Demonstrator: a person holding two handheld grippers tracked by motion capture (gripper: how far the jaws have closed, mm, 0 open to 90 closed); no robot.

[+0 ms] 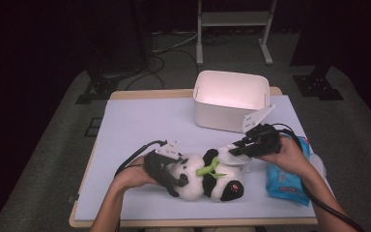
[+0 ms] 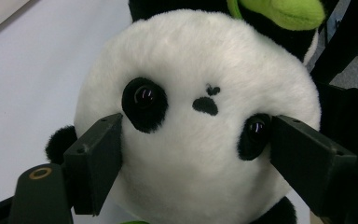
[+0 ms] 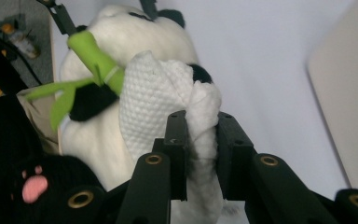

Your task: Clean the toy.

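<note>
A black-and-white plush panda lies on its back on the pale mat, a green bamboo sprig on its chest. My left gripper is shut on the panda's head, one jaw pressing each side by the eyes. My right gripper is shut on a bunched white textured wipe, which rests against the panda's body beside the green sprig. The wipe shows at the right jaws in the high view.
A white open bin stands at the back of the mat. A blue pack of wipes lies under my right forearm at the right edge. The left part of the mat is bare.
</note>
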